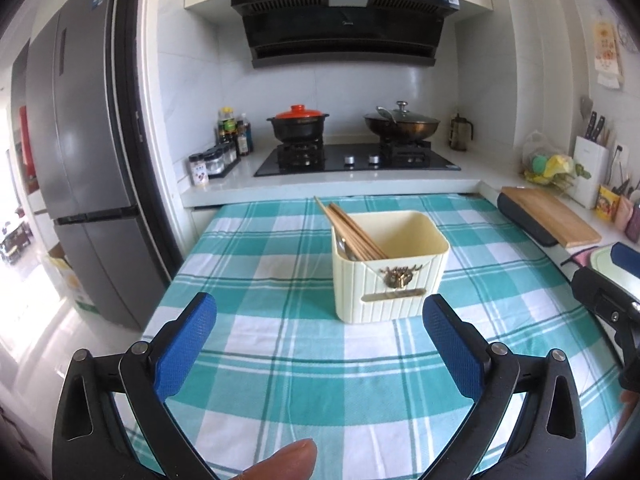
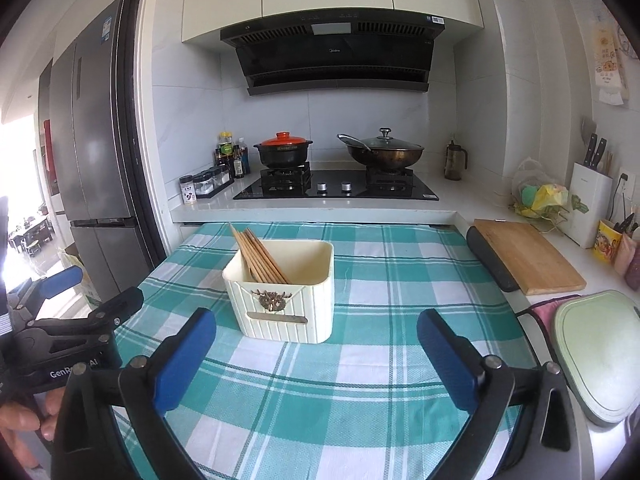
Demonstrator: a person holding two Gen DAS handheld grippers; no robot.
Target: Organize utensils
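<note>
A cream ribbed utensil holder (image 1: 390,276) (image 2: 282,296) with a bronze emblem stands on the teal checked tablecloth (image 1: 280,360) (image 2: 360,380). Several wooden chopsticks (image 1: 348,228) (image 2: 260,256) lean in its left side, and a metal utensil (image 1: 343,246) shows beside them in the left wrist view. My left gripper (image 1: 320,320) is open, empty, just short of the holder. My right gripper (image 2: 316,334) is also open and empty, with the holder beyond its fingertips. Each gripper shows at the edge of the other's view.
Behind the table runs a counter with a gas hob (image 1: 356,158), a black pot with an orange lid (image 1: 298,122) and a lidded wok (image 1: 402,124). A wooden cutting board (image 2: 528,258) and a green board (image 2: 596,352) lie right. A grey fridge (image 1: 80,160) stands left.
</note>
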